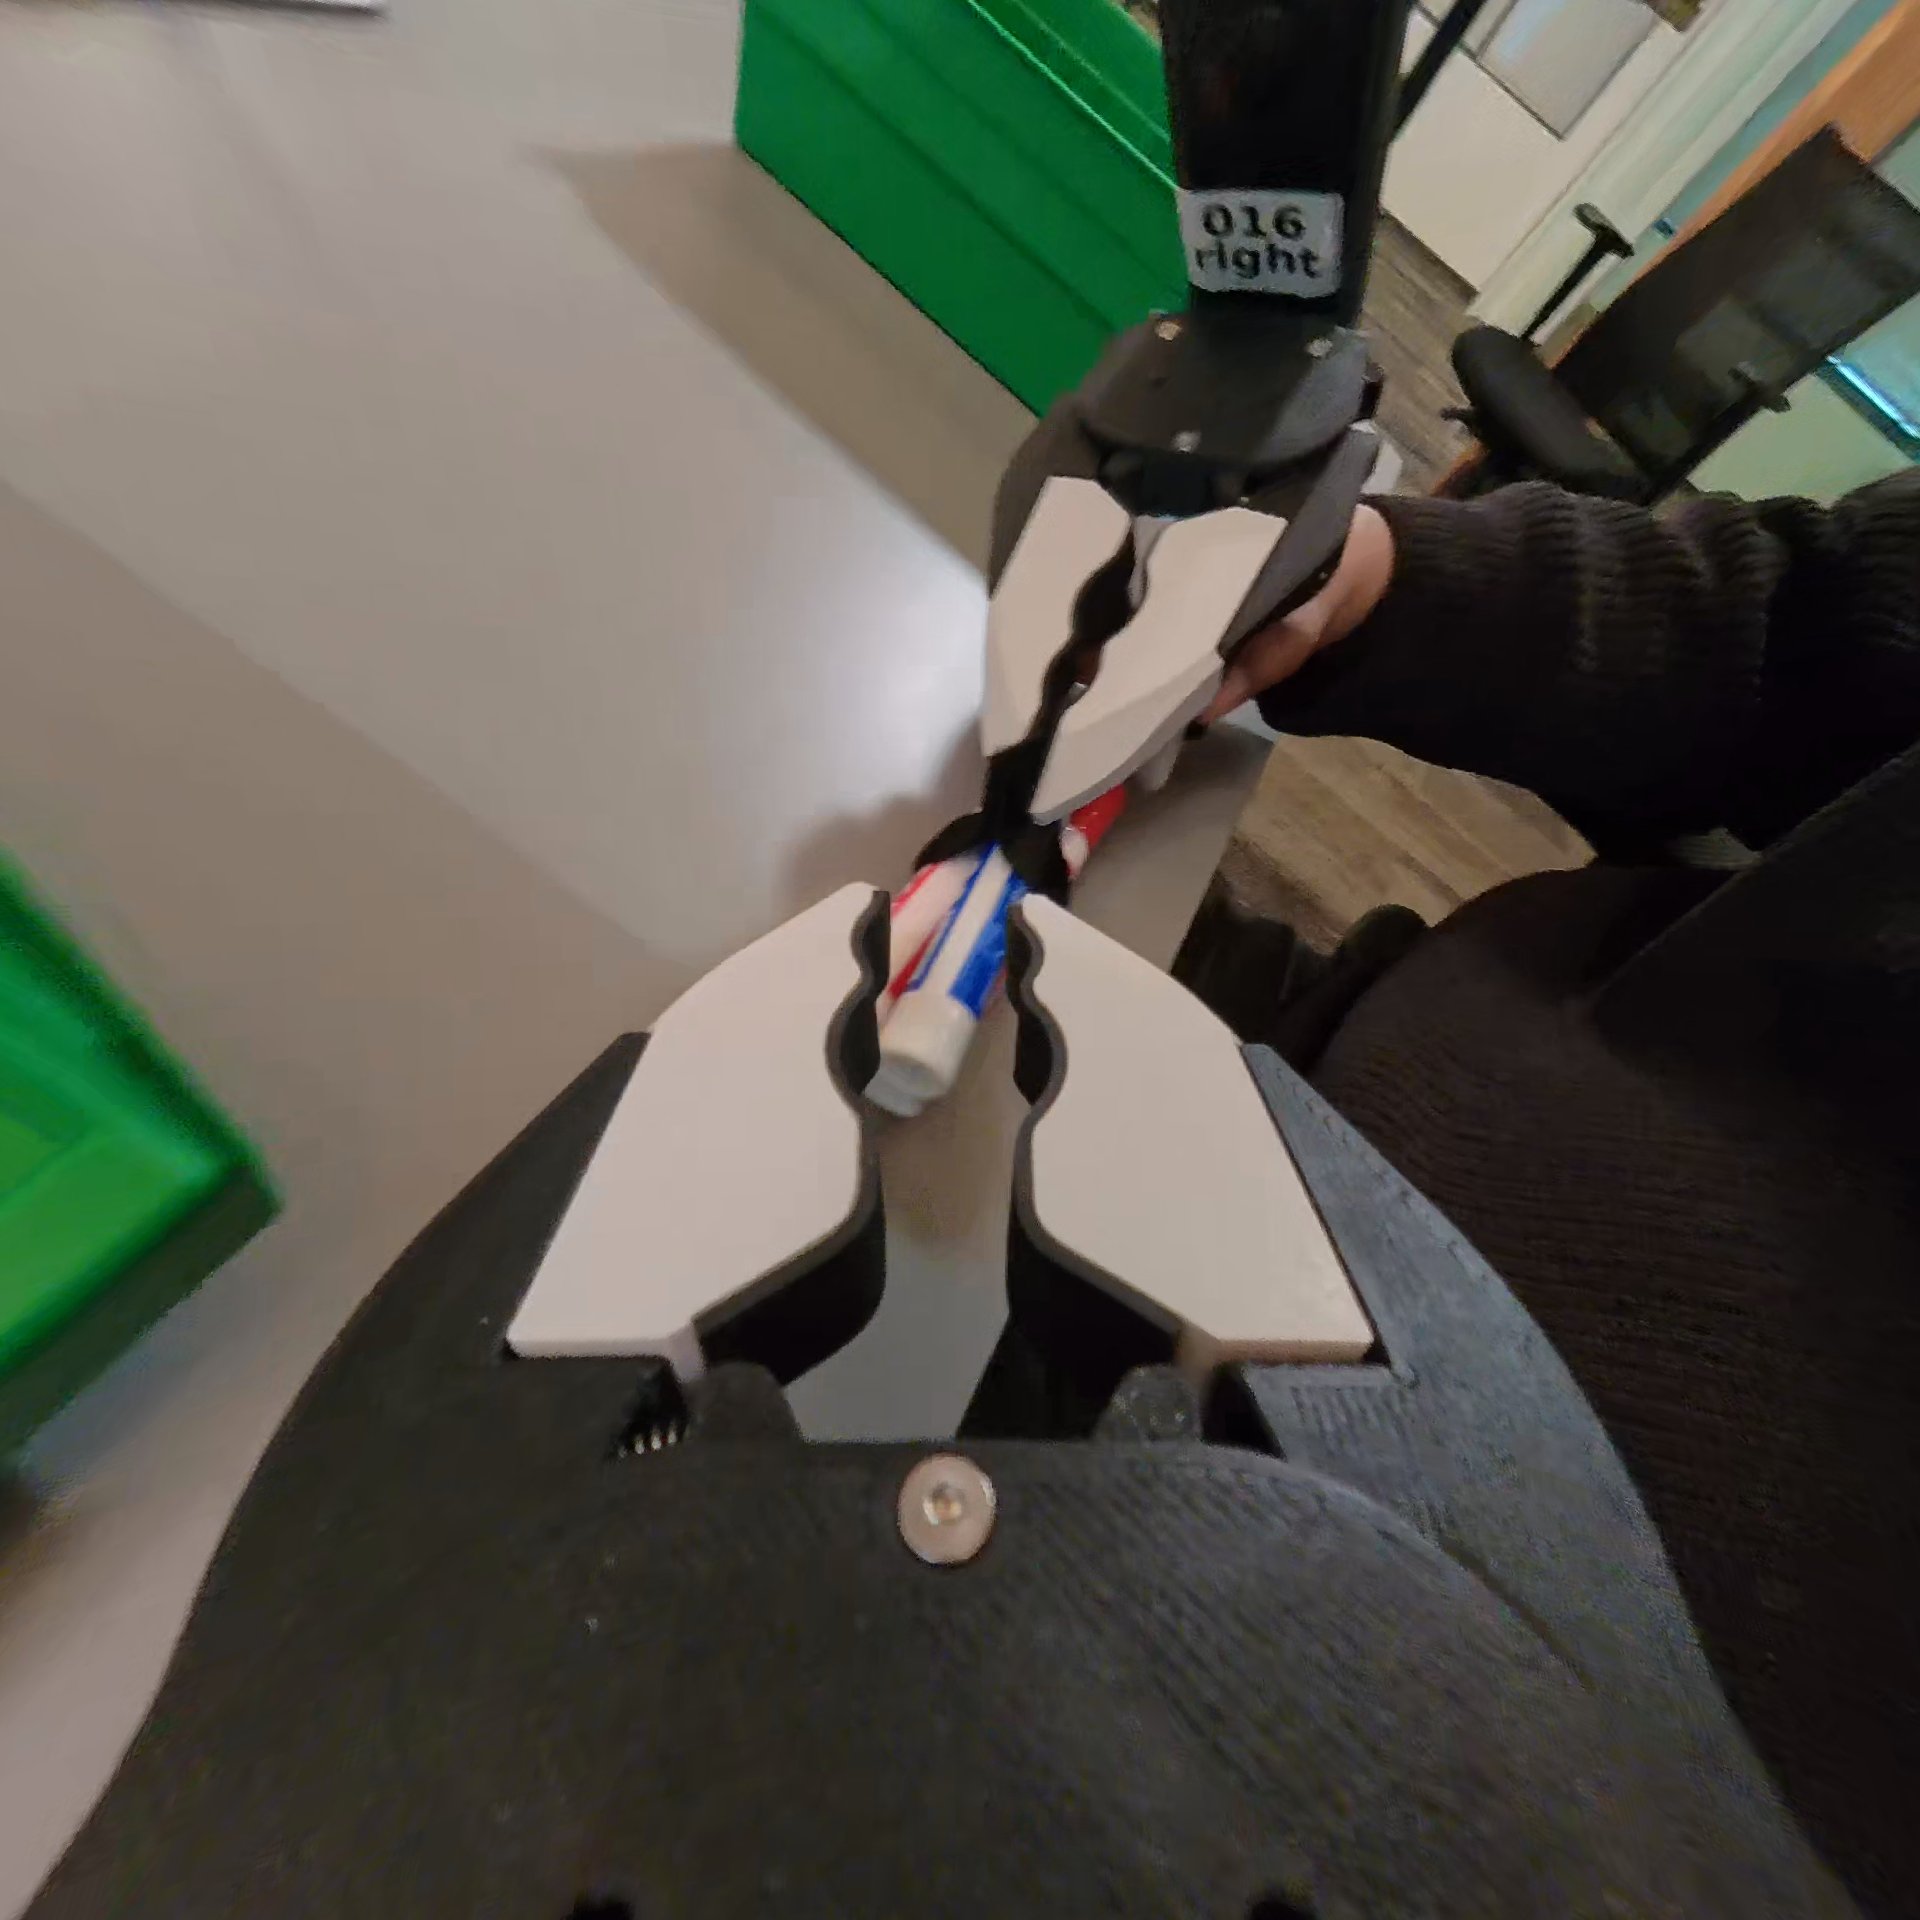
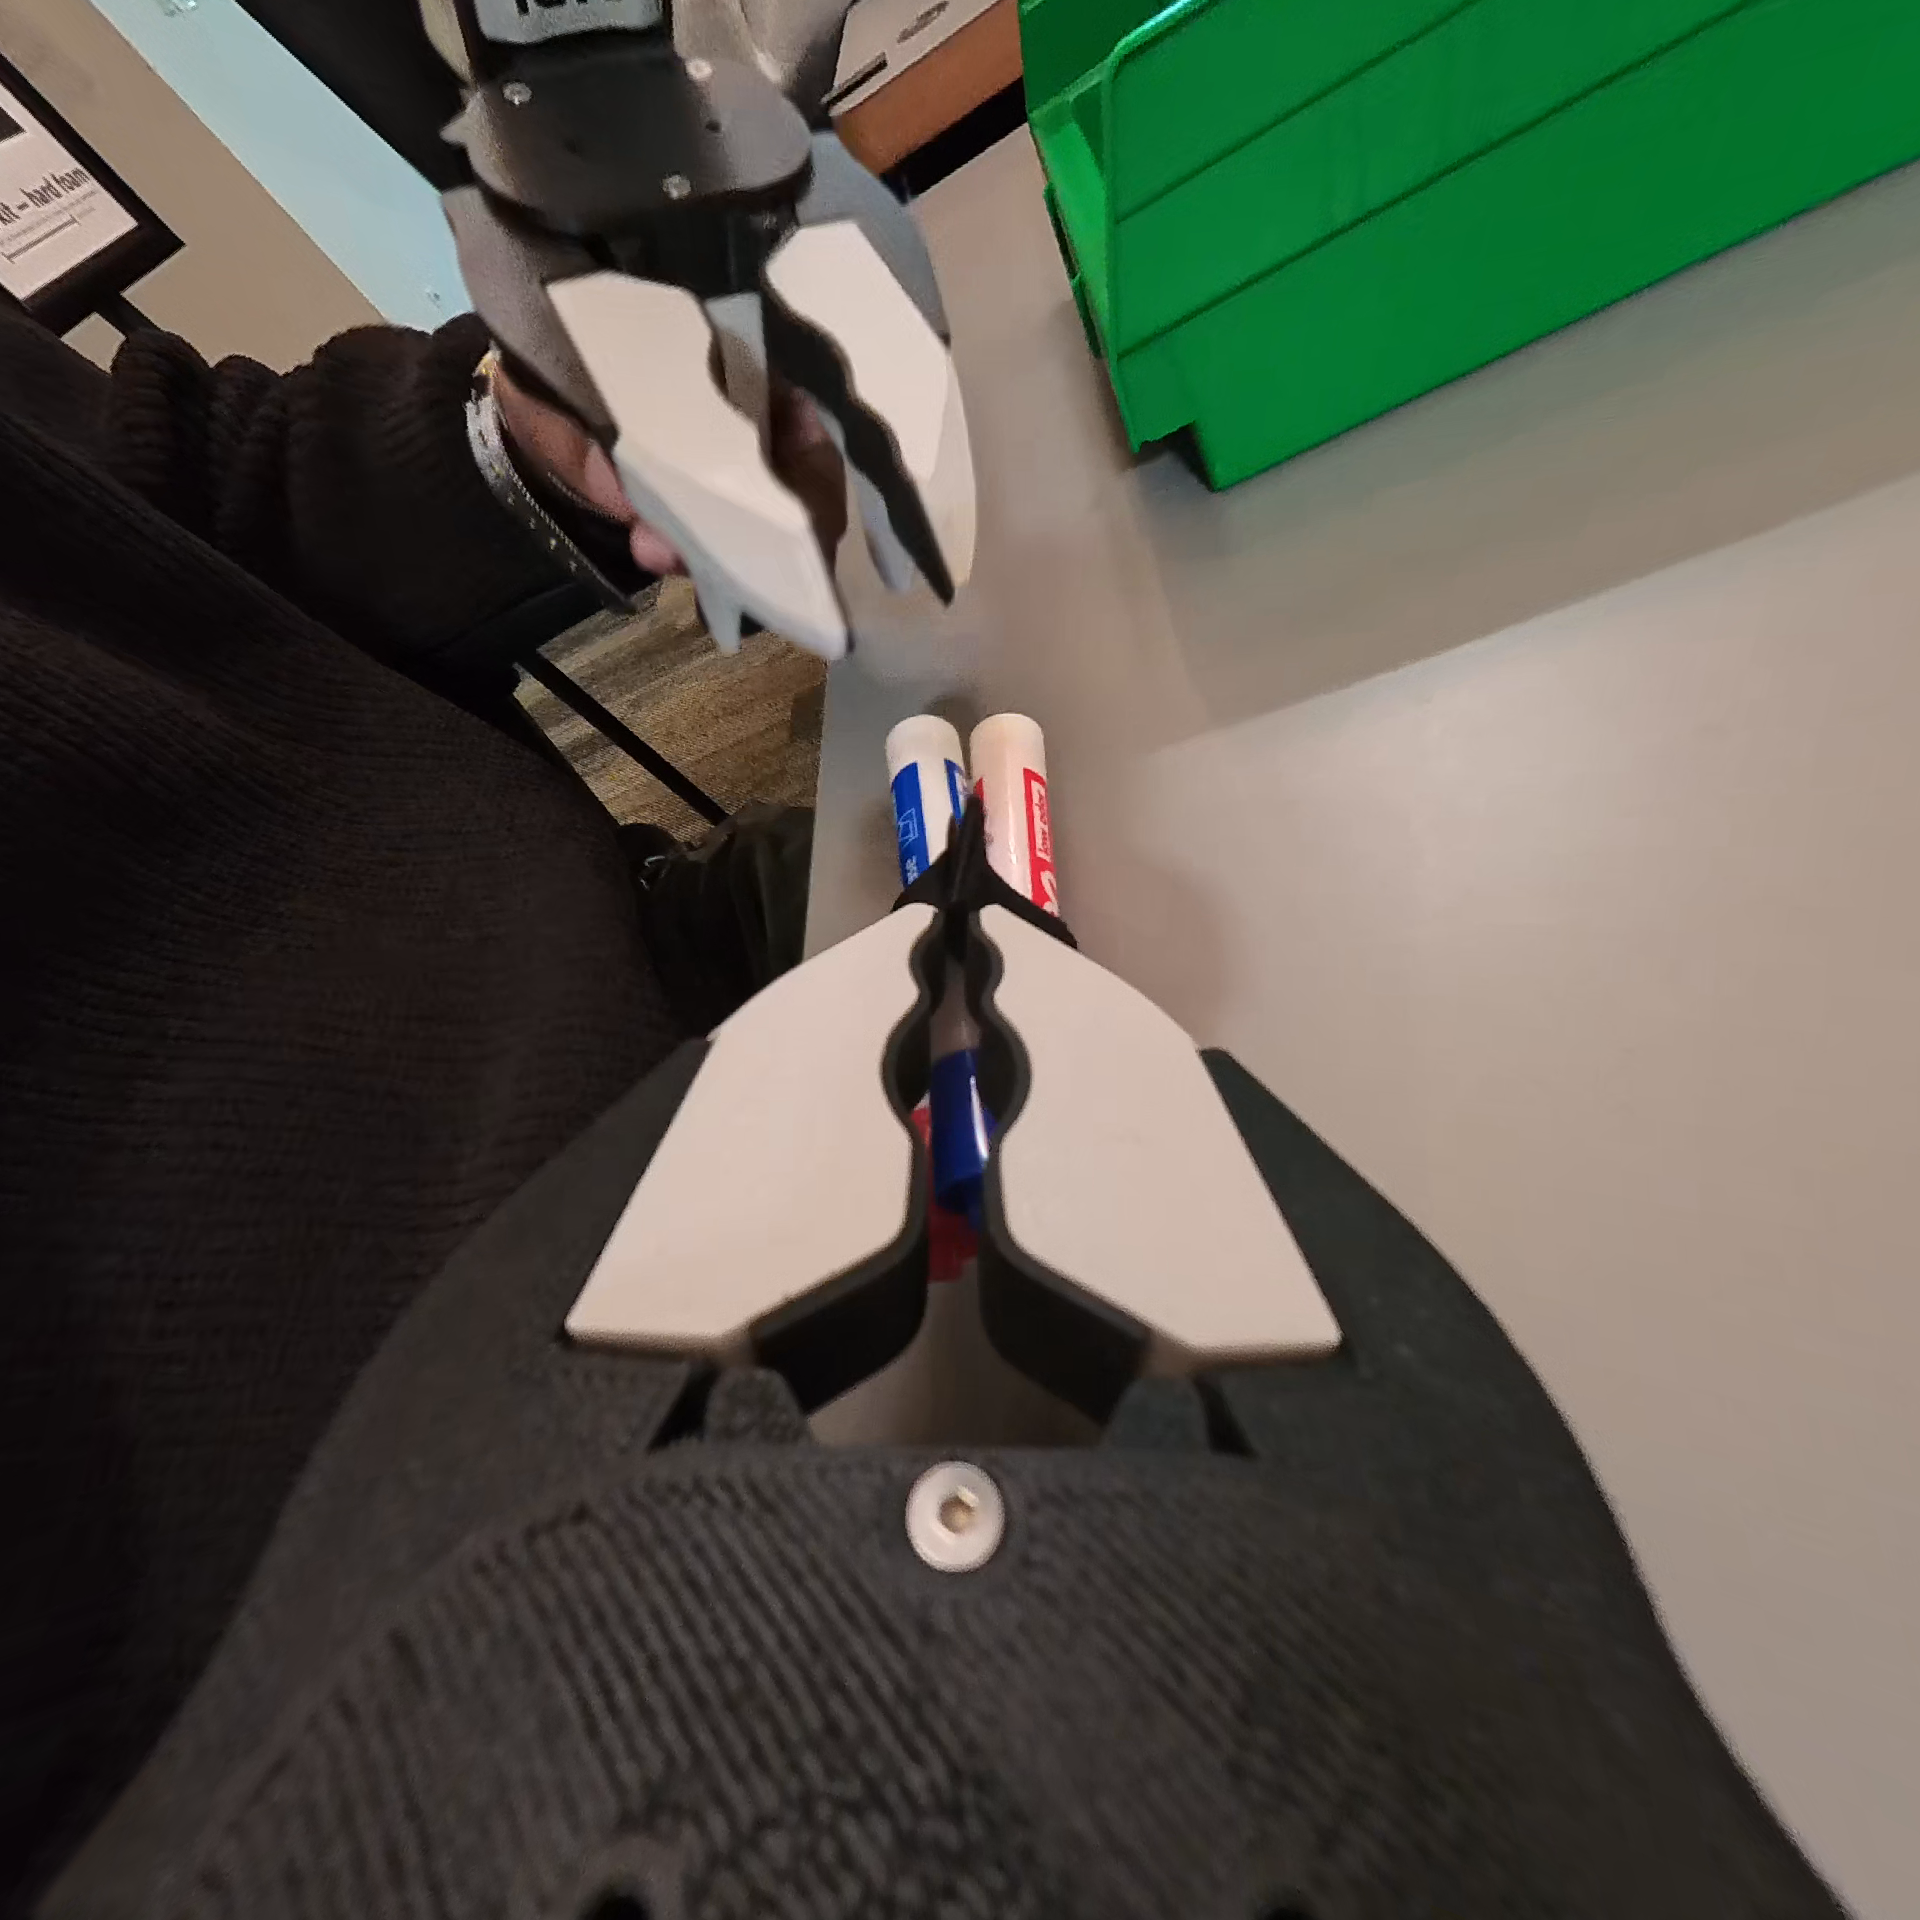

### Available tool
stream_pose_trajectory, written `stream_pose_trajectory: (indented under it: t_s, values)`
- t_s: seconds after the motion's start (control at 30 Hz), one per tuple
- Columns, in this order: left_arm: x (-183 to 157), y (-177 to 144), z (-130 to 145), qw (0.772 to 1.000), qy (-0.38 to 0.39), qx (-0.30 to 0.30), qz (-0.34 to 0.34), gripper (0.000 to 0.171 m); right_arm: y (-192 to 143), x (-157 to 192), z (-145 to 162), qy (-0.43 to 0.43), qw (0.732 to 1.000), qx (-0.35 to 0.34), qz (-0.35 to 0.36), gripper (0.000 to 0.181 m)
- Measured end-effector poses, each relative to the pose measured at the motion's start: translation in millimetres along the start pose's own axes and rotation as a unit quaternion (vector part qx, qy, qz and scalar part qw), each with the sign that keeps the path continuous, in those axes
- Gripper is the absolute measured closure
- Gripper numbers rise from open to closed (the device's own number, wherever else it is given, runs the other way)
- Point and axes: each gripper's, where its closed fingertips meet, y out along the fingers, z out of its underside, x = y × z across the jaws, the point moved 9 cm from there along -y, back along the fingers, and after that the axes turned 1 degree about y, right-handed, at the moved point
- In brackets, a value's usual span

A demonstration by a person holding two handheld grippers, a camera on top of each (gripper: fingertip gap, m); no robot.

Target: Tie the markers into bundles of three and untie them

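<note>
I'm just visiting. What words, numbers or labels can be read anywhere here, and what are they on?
I don't repeat writing; here is where it stands.
On the right tool's black handle, a white sticker: legible.
On the blue marker, a label: small print.
On the red marker, a label: small, sideways.
On the framed sign by the wall: partly blurred.
On the left tool, a cropped sticker: cut off.

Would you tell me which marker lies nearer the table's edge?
The blue marker; the red marker lies beside it, farther in on the table.
</note>
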Motion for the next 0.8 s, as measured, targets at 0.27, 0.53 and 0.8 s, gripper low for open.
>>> stream_pose_trajectory:
  t_s: [0.27, 0.53, 0.8]
  values:
    - [-11.9, 30.5, 3.4, 0.998, 0.01, 0.06, 0.015, 0.147, 11.6, 7.8, -0.1, -0.009, 1.0, 0.017, -0.021, 0.178]
    - [-10.5, 32.6, 4.2, 0.998, -0.011, 0.058, 0.025, 0.158, 18.1, 11.6, 0.2, -0.015, 0.999, 0.029, -0.024, 0.178]
    - [-12.0, 35.5, 5.4, 0.997, -0.025, 0.06, 0.048, 0.159, 20.2, 13.0, 0.9, -0.017, 0.999, 0.037, -0.027, 0.178]
